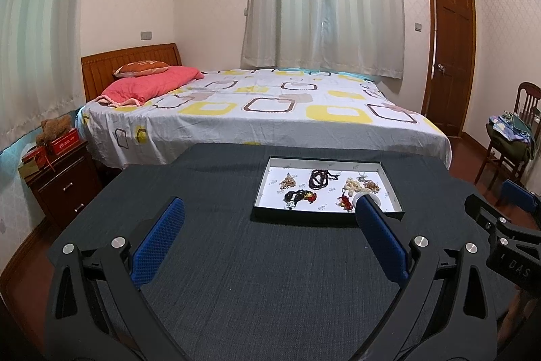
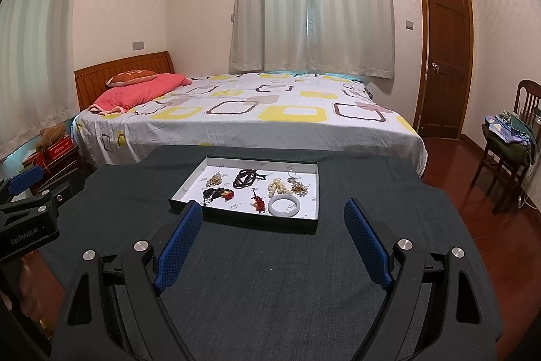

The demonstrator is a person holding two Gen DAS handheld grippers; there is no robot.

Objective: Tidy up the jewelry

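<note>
A black tray [image 1: 258,192] with a white floor sits on the dark cloth table [image 1: 236,276], also in the right wrist view [image 2: 318,188]. In it lie a dark bead bracelet [image 2: 246,177], a black-and-red piece [image 2: 218,193], a red charm [image 2: 258,202], pale bead clusters [image 2: 279,186] and a white bangle [image 2: 284,206]. My left gripper [image 1: 270,212] is open and empty, just short of the tray; its right finger hides the bangle. My right gripper [image 2: 274,215] is open and empty at the tray's near edge.
A bed [image 2: 236,117] stands right behind the table. A nightstand [image 1: 64,178] with red boxes is at the left. A chair [image 2: 507,144] with clothes and a wooden door [image 2: 443,56] are at the right.
</note>
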